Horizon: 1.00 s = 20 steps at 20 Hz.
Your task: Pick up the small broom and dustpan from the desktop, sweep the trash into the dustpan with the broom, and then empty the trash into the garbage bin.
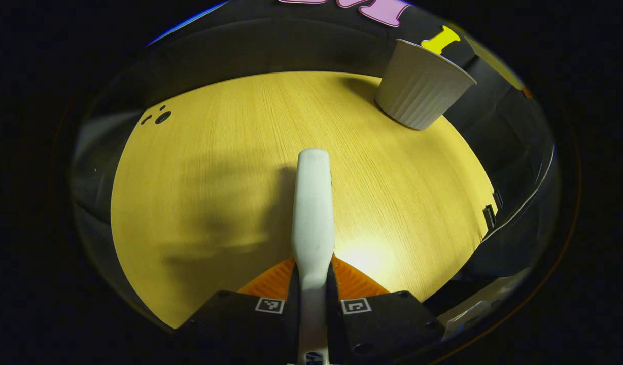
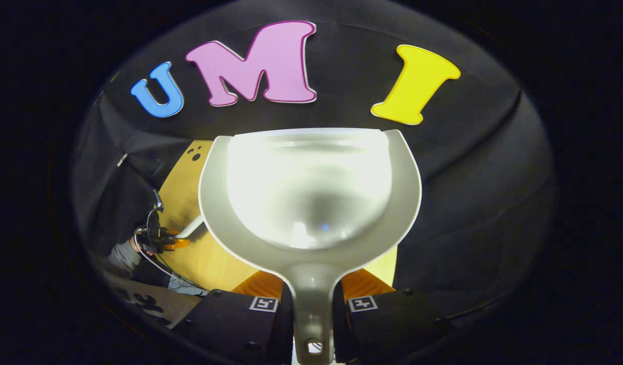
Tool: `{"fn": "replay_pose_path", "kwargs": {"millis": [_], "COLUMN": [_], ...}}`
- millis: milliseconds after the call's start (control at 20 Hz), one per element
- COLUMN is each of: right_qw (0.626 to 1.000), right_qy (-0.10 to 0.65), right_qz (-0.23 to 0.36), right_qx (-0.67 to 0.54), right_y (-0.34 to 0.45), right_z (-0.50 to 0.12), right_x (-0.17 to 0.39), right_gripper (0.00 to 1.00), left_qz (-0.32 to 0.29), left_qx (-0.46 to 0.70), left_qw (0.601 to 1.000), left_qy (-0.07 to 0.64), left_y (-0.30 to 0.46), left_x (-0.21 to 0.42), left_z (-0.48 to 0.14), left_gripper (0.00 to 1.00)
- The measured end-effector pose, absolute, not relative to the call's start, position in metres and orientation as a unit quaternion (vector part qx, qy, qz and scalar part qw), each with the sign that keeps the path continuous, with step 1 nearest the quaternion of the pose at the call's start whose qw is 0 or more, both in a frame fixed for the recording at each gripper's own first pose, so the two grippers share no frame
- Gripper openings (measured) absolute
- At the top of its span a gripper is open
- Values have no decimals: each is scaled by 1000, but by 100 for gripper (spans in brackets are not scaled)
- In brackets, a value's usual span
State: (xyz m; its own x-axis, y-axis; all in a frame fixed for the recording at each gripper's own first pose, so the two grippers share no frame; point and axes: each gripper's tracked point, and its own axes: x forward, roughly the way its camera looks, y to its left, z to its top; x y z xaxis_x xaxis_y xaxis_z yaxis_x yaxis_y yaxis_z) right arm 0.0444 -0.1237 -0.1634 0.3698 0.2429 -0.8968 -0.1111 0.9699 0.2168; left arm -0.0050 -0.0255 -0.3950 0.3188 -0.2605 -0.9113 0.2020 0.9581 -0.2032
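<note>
Left gripper (image 1: 312, 296): I see it clamped on one broom handle (image 1: 313, 203), over the desktop (image 1: 215, 167).
Right gripper (image 2: 311, 304): clamped on one raised dustpan (image 2: 309, 187).
Bins: one ribbed garbage bin (image 1: 422, 85), far right corner.

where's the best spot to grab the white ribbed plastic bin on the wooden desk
Grip the white ribbed garbage bin by its open rim, from above, one finger inside and one outside: it stands upright, and its tapered wall looks too wide for the fingers to span.

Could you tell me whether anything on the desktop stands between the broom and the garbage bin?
Nothing visible does. In the left gripper view the left tongs hold the broom over bare desktop, and the garbage bin stands at the far right with open wood between.
</note>
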Motion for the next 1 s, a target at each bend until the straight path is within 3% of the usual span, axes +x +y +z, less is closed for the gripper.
{"fn": "replay_pose_path", "kwargs": {"millis": [300, 500, 1000], "right_qw": [794, 773, 764], "right_qy": [584, 615, 631], "right_qz": [155, 151, 134], "right_qx": [64, 30, 24], "right_y": [-44, -5, 87], "right_z": [-220, -283, -396], "right_x": [-47, -88, -110], "right_gripper": [35, 38, 35], "left_qz": [-130, -119, -94], "left_qx": [-27, -24, 8], "left_qw": [815, 818, 824], "left_qy": [564, 563, 558], "left_y": [-18, -12, 5], "left_x": [-10, -13, -14], "left_z": [-392, -393, -407], "left_gripper": [27, 27, 27]}}
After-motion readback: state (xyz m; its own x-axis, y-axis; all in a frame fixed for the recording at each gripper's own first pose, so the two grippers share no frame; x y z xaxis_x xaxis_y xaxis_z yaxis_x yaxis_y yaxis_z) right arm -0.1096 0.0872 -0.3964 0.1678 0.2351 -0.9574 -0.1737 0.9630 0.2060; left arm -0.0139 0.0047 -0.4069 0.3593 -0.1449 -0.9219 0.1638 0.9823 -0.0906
